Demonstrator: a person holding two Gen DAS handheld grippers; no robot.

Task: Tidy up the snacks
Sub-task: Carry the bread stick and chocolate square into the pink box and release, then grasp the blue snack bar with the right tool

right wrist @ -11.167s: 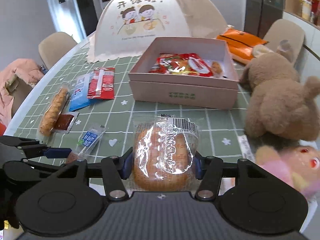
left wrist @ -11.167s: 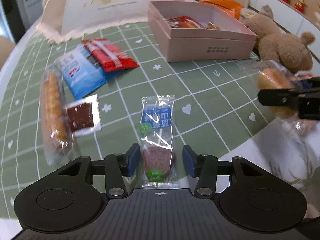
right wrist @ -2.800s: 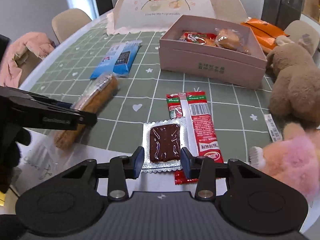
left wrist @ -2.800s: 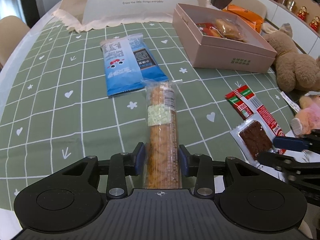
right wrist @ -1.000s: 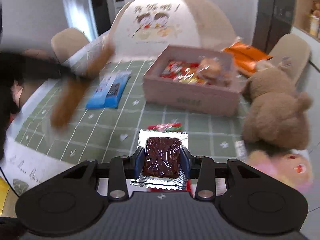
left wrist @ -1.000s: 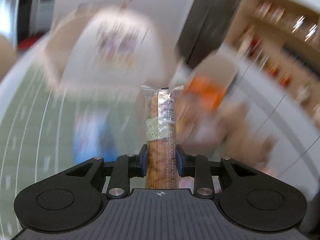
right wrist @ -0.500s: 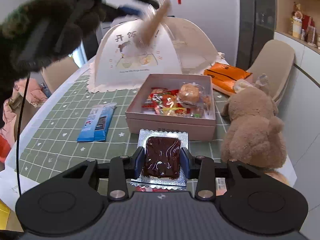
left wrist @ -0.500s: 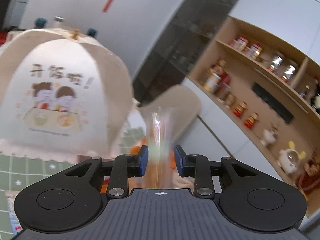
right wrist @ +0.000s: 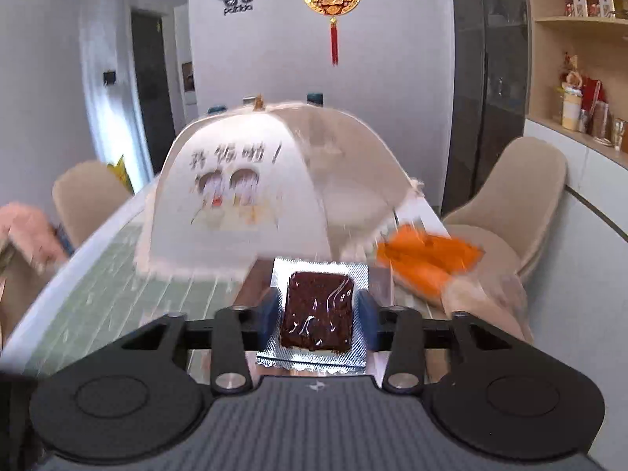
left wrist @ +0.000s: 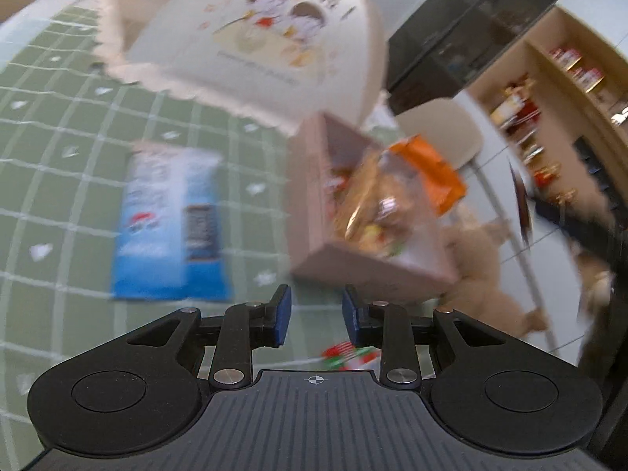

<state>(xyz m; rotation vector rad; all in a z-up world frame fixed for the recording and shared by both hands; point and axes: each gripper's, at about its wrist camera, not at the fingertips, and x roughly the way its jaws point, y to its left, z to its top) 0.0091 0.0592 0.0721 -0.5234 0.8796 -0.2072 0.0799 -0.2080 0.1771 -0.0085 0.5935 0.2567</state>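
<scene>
Left tongs [left wrist: 313, 318]: narrow gap, blue pads nearly together, nothing between them.
Right tongs [right wrist: 318, 312]: jaws opening, pads just clear of brown snack in foil pack [right wrist: 317, 314], which sits between them.
Pink box [left wrist: 345, 243]: ahead-right of left tongs, snacks inside, blurred; wrapped snack stick [left wrist: 376, 200] over it.
Blue snack pack [left wrist: 170, 223]: ahead-left of left tongs, flat on tabletop [left wrist: 59, 204].
Red-green wrapper [left wrist: 345, 353]: just below left tongs' pads.
Food cover [right wrist: 251, 196]: beyond right tongs.
Orange bags [right wrist: 428, 259]: ahead-right of right tongs.
</scene>
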